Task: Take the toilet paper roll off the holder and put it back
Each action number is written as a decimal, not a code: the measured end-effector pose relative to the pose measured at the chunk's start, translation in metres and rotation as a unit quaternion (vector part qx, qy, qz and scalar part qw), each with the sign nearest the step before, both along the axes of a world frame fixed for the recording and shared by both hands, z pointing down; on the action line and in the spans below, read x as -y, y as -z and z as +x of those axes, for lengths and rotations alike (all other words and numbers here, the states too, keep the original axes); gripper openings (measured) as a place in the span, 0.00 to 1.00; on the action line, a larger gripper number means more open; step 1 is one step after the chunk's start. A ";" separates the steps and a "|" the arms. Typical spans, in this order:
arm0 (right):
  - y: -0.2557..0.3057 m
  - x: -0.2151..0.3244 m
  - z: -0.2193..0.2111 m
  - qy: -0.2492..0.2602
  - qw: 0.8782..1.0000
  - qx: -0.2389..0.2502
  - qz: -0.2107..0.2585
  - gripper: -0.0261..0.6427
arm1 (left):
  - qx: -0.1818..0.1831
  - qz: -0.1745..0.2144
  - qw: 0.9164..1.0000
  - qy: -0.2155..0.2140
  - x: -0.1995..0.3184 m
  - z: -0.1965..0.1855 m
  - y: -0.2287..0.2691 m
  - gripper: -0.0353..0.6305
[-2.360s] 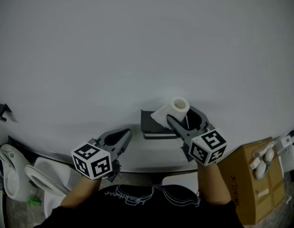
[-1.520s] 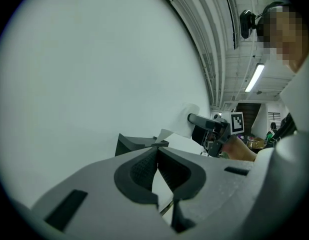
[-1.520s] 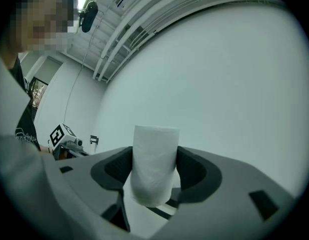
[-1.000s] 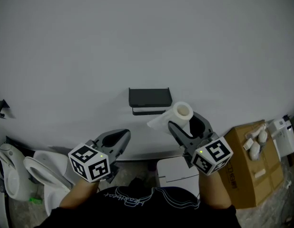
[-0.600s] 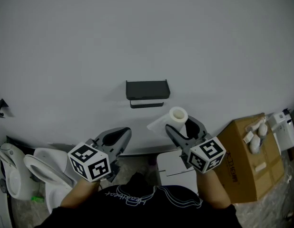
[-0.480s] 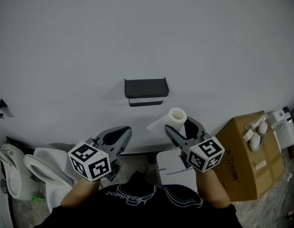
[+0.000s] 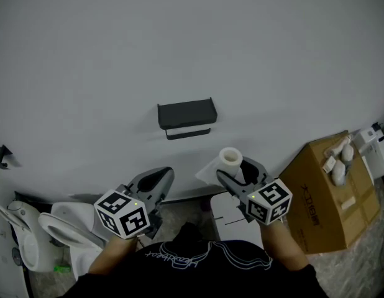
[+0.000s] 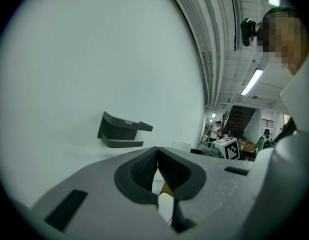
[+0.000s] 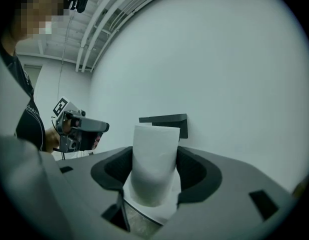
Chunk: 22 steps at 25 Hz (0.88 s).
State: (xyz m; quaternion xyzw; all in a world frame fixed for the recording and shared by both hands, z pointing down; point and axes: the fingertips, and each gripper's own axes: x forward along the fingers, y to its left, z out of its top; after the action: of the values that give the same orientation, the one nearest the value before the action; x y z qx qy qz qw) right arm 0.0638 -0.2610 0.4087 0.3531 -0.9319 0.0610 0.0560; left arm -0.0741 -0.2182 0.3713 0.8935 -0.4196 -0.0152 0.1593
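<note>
A dark holder (image 7: pixel 186 117) with a flat shelf and a bar below is fixed to the white wall; it also shows as the holder (image 8: pixel 122 130) and the holder (image 9: pixel 167 121). No roll hangs on it. My right gripper (image 7: pixel 237 169) is shut on the white toilet paper roll (image 7: pixel 229 159), held upright below and right of the holder, a loose sheet trailing left. The roll (image 9: pixel 153 161) stands between the right jaws. My left gripper (image 7: pixel 156 180) is shut and empty, low at the left; its pads (image 8: pixel 144 168) meet.
A toilet (image 7: pixel 61 231) stands at the lower left. A cardboard box (image 7: pixel 326 190) with small white items on top is at the right. A white bin (image 7: pixel 232 213) sits below the roll. A wall bracket (image 7: pixel 0 156) is at the far left.
The right gripper with the roll has drawn back from the holder, which now stands bare higher in the head view. The left gripper has stayed shut and low.
</note>
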 end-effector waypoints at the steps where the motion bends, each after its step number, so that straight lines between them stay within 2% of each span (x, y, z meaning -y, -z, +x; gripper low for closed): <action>1: -0.002 0.000 0.001 -0.001 1.000 0.000 -0.003 0.45 | 0.000 -0.002 1.000 -0.001 0.001 0.001 -0.001 0.06; 12: -0.004 0.004 0.003 -0.007 1.000 0.006 -0.009 0.45 | -0.001 -0.015 1.000 -0.014 0.010 0.003 -0.007 0.06; 22: 0.014 0.011 0.010 -0.020 1.000 0.014 0.004 0.45 | -0.010 -0.013 1.000 -0.017 0.015 -0.001 -0.007 0.06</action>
State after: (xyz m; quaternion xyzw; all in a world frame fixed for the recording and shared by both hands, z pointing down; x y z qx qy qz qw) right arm 0.0743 -0.2718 0.3949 0.3715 -0.9254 0.0630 0.0401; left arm -0.0751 -0.2335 0.3786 0.8980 -0.4032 -0.0158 0.1755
